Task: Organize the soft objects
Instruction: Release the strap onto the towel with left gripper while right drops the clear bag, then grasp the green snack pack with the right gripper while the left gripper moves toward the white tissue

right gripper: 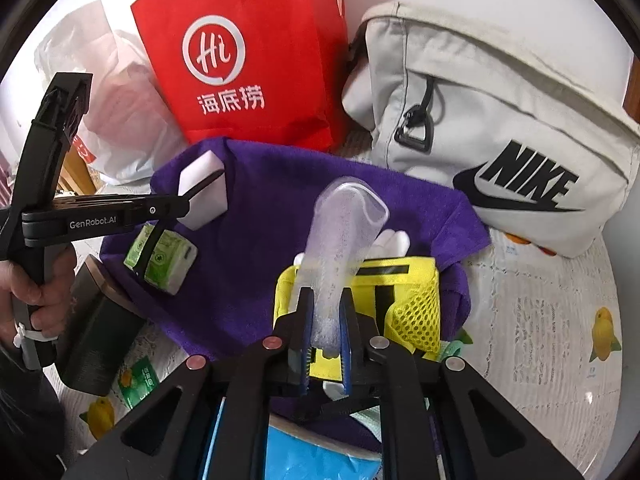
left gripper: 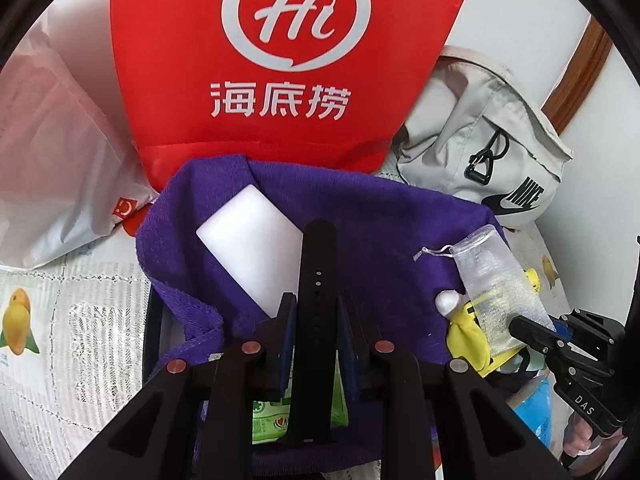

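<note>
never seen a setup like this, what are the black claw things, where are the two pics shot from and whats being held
No robot here: a person holds a black two-finger gripper in each hand, and each has a wide-angle camera looking along its fingers. That makes the two rounded pictures.

The left gripper is shut on a black strap; the other view shows it from the side, with the person's hand on its handle. The right gripper is shut on a clear mesh drawstring pouch.

Below lies a purple towel with a white foam block, a green tissue pack and a yellow mesh item on it. Behind stand a red paper bag, a grey Nike bag and a white plastic bag.
</note>
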`<state>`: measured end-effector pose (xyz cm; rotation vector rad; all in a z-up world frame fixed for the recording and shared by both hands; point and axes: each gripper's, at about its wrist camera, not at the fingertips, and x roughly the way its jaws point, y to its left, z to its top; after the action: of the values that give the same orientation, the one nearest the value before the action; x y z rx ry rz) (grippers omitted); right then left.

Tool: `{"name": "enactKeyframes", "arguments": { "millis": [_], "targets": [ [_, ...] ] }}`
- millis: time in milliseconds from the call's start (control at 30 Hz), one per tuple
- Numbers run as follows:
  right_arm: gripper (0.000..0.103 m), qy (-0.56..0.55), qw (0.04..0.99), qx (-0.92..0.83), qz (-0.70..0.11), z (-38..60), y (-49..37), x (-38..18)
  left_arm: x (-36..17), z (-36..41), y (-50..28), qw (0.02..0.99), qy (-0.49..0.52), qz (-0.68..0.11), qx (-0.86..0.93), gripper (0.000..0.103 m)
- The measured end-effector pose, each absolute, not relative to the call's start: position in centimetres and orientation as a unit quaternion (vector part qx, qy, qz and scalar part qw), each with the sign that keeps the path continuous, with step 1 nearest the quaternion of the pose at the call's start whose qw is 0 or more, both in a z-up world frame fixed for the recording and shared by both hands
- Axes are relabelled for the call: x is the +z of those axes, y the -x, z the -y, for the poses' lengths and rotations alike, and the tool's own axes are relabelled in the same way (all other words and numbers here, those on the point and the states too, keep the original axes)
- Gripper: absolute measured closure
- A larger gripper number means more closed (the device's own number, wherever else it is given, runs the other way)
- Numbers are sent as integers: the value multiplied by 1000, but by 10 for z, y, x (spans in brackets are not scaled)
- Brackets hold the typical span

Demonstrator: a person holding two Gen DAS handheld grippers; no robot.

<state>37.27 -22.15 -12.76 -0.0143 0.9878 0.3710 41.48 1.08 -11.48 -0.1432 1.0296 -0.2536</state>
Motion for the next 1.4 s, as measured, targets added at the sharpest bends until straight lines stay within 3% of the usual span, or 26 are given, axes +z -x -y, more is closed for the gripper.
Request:
{"name": "enactKeyframes", "arguments": {
  "millis": [133, 200, 267, 333, 400, 900, 1400],
  "targets": [
    [88, 9, 863, 180, -472, 223, -372, -127, -118, -12, -417, 858, 73, -494, -121, 83],
    [69, 12, 863, 177, -472, 224, -370, -127, -119, -12, -418, 858, 74, -494, -120, 83],
    [58, 11, 865, 176, -470, 226, -368, -126, -118, -11, -419, 857, 74, -495, -119, 79],
    [57, 6, 867, 179, -465, 227, -364, -122, -114, -11, -419, 861, 71, -492, -109, 60],
    [53, 4, 869, 177, -462, 228, -361, -118, -108, -11, -416, 867, 63, -486, -94, 49],
    [41, 20, 875, 233, -424, 193, -270, -82, -55, -43, -319, 885, 68, -453, -80, 44],
    [40, 137, 808, 314, -479, 105, -236, -145, -84, -116, -220, 876, 117, -465, -46, 43]
  ]
}}
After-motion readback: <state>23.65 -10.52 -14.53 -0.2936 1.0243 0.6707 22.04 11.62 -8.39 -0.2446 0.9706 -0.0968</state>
